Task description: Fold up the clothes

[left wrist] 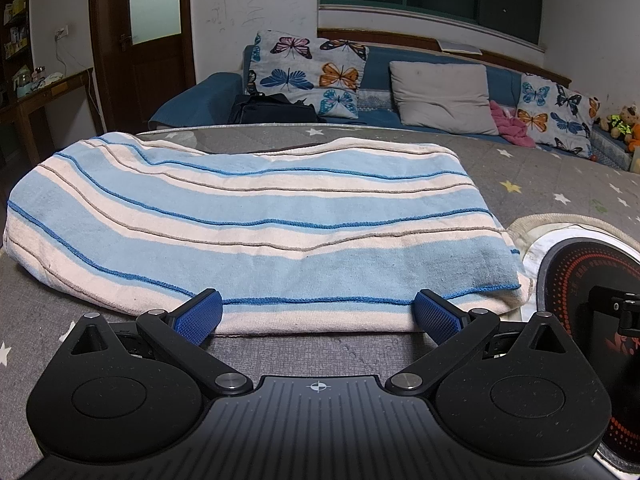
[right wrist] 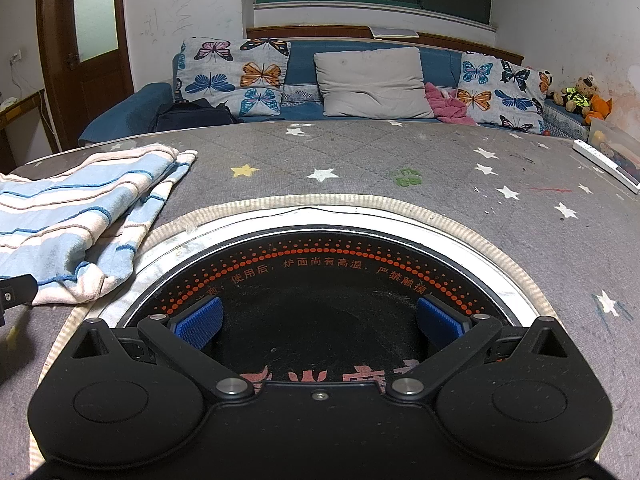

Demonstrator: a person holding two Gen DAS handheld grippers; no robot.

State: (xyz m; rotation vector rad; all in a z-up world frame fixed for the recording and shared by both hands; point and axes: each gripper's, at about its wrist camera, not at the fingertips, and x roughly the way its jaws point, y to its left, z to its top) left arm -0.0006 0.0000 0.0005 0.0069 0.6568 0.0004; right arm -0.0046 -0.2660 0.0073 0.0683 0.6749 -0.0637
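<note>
A blue-and-cream striped cloth (left wrist: 256, 224) lies folded flat on the grey star-patterned table cover (left wrist: 540, 176). My left gripper (left wrist: 318, 314) is open, its blue pads at the cloth's near edge, holding nothing. In the right wrist view the cloth (right wrist: 76, 216) lies at the left, with one corner over the burner's rim. My right gripper (right wrist: 318, 320) is open and empty above the round black burner (right wrist: 320, 300) set into the table.
The burner (left wrist: 592, 280) also shows at the right of the left wrist view. A blue sofa (right wrist: 368, 80) with butterfly cushions, a grey pillow and a black bag stands behind the table. A white remote (right wrist: 608, 166) lies at the table's far right edge.
</note>
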